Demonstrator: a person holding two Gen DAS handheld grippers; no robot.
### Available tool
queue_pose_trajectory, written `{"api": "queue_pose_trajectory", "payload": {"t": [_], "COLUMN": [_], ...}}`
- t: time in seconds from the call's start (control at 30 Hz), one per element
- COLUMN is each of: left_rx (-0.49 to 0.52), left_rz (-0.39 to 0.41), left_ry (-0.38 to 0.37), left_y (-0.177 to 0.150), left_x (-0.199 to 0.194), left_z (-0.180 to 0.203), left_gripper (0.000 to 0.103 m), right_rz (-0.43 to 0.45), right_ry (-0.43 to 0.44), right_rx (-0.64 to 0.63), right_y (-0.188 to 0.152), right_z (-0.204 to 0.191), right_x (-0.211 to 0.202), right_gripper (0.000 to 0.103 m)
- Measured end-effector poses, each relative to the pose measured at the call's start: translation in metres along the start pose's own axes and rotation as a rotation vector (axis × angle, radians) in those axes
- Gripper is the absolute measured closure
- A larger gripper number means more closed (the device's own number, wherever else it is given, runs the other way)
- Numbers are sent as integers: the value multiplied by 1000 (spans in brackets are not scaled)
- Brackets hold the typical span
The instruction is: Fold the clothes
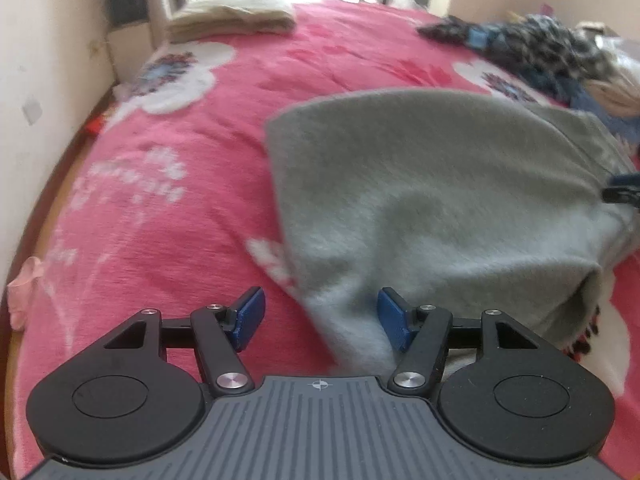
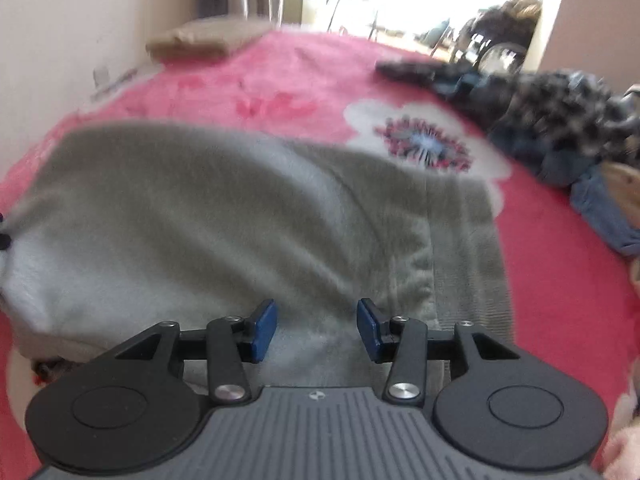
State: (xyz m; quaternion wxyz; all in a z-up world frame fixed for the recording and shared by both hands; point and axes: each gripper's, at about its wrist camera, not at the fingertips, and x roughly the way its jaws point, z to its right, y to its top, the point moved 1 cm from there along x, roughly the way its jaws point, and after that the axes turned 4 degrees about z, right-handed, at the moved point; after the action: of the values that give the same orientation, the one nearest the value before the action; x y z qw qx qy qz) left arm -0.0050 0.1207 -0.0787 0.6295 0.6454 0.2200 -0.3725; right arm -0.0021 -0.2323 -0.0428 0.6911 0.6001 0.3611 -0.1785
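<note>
Partly blurred grey garment (image 2: 224, 216), clothes pile (image 2: 560, 128) indistinct

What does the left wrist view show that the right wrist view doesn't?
Only the left wrist view: a pink cloth at the bed's left edge, and the left hand-held gripper, open. Only the right wrist view: the grey garment's ribbed band and the right hand-held gripper, open. Both: grey garment, pink floral blanket, beige folded pile, dark clothes heap.

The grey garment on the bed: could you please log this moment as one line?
grey garment: lying on pink blanket | left gripper: open, empty | right gripper: open, empty
</note>
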Motion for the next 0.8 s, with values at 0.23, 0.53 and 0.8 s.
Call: {"api": "queue_pose_trajectory", "payload": {"t": [0.23, 0.53, 0.8], "left_rx": [17, 86, 21], "left_rz": [60, 14, 18], "left_ry": [-51, -31, -34], "left_y": [1, -22, -18], "left_x": [-27, -8, -16], "left_z": [2, 8, -3], "left_gripper": [41, 35, 35], "right_rz": [85, -56, -43], "right_ry": [296, 390, 517], "right_rx": [-194, -263, 119], "right_y": [-9, -26, -5], "right_z": [-94, -141, -84], "right_x": [-26, 45, 26], "right_gripper": [56, 65, 61]}}
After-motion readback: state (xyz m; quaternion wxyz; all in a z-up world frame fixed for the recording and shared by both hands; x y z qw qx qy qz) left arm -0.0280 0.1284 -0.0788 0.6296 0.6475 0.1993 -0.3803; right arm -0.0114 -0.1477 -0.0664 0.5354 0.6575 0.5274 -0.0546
